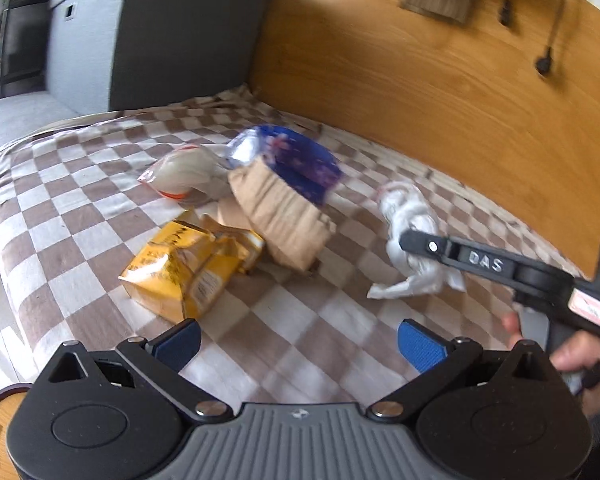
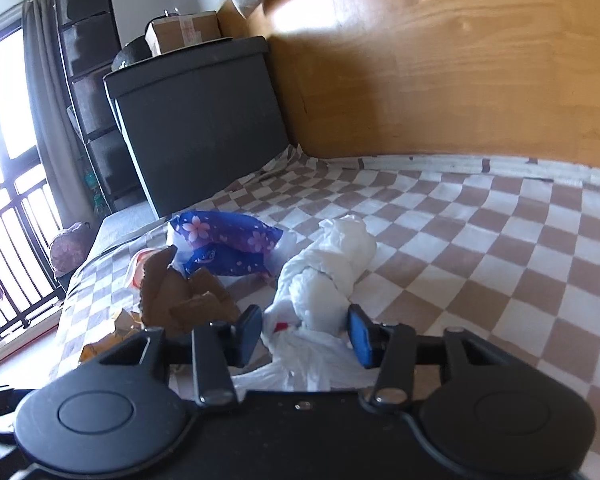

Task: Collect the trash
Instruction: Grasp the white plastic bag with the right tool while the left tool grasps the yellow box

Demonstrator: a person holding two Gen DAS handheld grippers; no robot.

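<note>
Right tool [image 2: 305, 334] sits low over the bed with a crumpled white plastic bag [image 2: 328, 272] between its blue pads [image 2: 360, 336]; the bag fills the gap, but the pads do not visibly press on it, so the tool reads as released around the bag rather than clenched. In the left wrist view the same tool [image 1: 410, 242] reaches in from the right edge, its black finger lying across the white plastic bag [image 1: 410, 236], with a hand [image 1: 572, 354] on its handle.

Left tool [image 1: 298, 340] hangs over the checked bedspread [image 1: 308, 320] near the front edge of the bed, its fingers spread wide and nothing between them.

Beyond it lies the rest of the trash (all bunched toward the middle of the bed): a yellow packet [image 1: 180, 268] nearest the front edge, a brown paper bag [image 1: 280, 216] just behind and touching it, a blue flowered wrapper [image 1: 296, 156] at the paper bag's far end, and a clear bag with red trim [image 1: 184, 176] to the left of that. The white plastic bag lies apart from this heap, nearer the wooden panel [image 1: 420, 80] along the bed's far side.

At the far left corner of the bed stands a dark grey box [image 1: 160, 36].
</note>
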